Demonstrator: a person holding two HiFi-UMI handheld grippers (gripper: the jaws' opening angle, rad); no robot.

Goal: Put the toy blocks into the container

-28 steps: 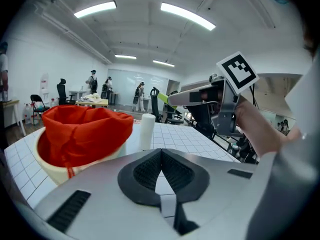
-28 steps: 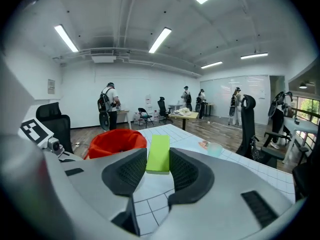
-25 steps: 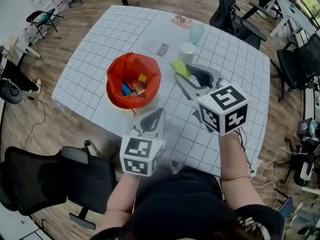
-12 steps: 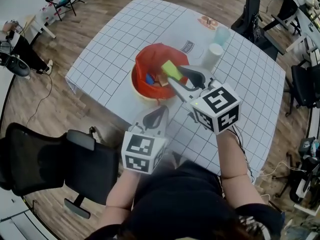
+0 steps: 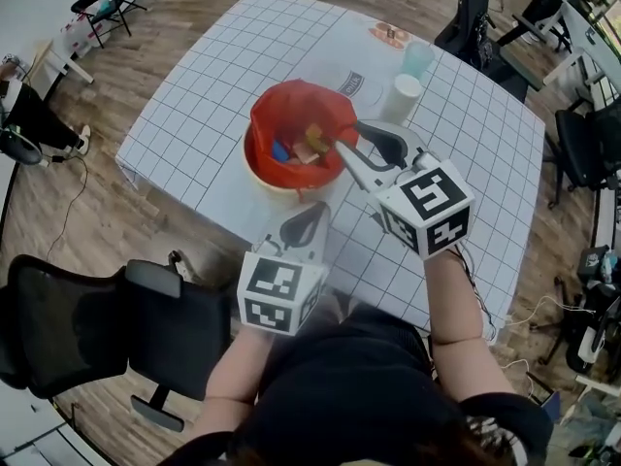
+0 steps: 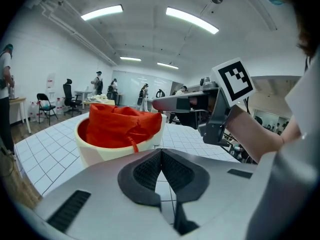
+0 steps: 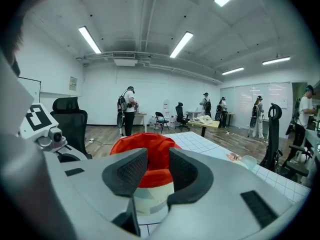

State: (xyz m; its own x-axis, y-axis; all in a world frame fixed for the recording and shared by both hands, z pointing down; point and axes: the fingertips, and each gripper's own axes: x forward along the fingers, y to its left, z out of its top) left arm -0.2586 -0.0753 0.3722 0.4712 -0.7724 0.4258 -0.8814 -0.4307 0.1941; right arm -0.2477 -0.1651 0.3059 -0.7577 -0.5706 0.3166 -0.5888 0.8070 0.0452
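The container (image 5: pixel 262 168) is a cream bowl lined with a red cloth bag, near the table's front edge. Several toy blocks (image 5: pixel 299 149) lie inside: blue, red and tan. My right gripper (image 5: pixel 346 138) reaches over the container's right rim. It is open; its jaws have just been closing a little, with nothing between them. In the right gripper view that gripper (image 7: pixel 157 166) frames the red bag (image 7: pixel 146 143) just ahead. My left gripper (image 5: pixel 310 214) hangs shut and empty in front of the container (image 6: pixel 117 129), its pads touching (image 6: pixel 160 156).
A white cup (image 5: pixel 401 97), a pale blue cup (image 5: pixel 418 58), a small dish (image 5: pixel 390 35) and a printed card (image 5: pixel 349 83) sit beyond the container on the gridded table (image 5: pixel 213 76). A black office chair (image 5: pixel 97 328) stands at my left. People stand far off.
My right gripper carried a green block leftward over the container; that block is no longer between its jaws. My left gripper edged slightly toward the container.
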